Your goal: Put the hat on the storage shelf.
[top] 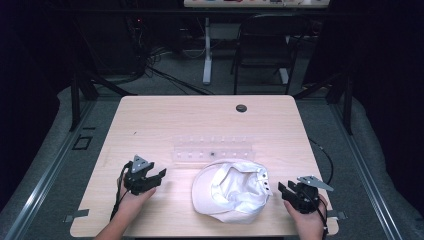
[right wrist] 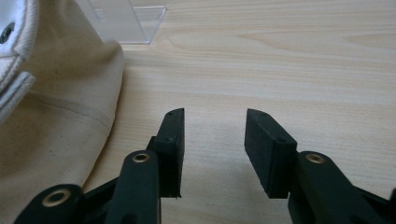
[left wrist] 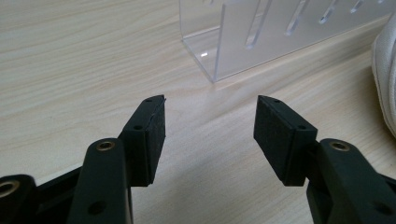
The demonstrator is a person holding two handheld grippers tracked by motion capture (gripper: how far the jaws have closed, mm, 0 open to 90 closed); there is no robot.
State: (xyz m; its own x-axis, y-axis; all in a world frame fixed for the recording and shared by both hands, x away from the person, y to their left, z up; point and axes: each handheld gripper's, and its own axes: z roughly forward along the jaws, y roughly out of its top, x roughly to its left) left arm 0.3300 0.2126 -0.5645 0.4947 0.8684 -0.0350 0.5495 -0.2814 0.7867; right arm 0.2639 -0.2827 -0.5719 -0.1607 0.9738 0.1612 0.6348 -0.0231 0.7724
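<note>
A white cap (top: 232, 190) lies crumpled on the wooden table (top: 165, 120), near the front edge. Behind it stands a clear plastic rack (top: 214, 149). My left gripper (top: 159, 178) rests on the table to the cap's left, open, with only bare wood between its jaws. In the left gripper view the gripper (left wrist: 210, 133) points at the rack's near corner (left wrist: 243, 42), and the cap's edge (left wrist: 385, 79) shows at the right. My right gripper (top: 284, 192) sits just right of the cap, open and holding nothing. In the right gripper view the gripper (right wrist: 214, 149) has the cap (right wrist: 51, 116) close on its left.
A round black cable hole (top: 241, 108) sits near the table's far edge. Behind the table stand a dark chair (top: 264, 47) and a white desk leg (top: 206, 50). A cable (top: 327, 157) hangs off the table's right side.
</note>
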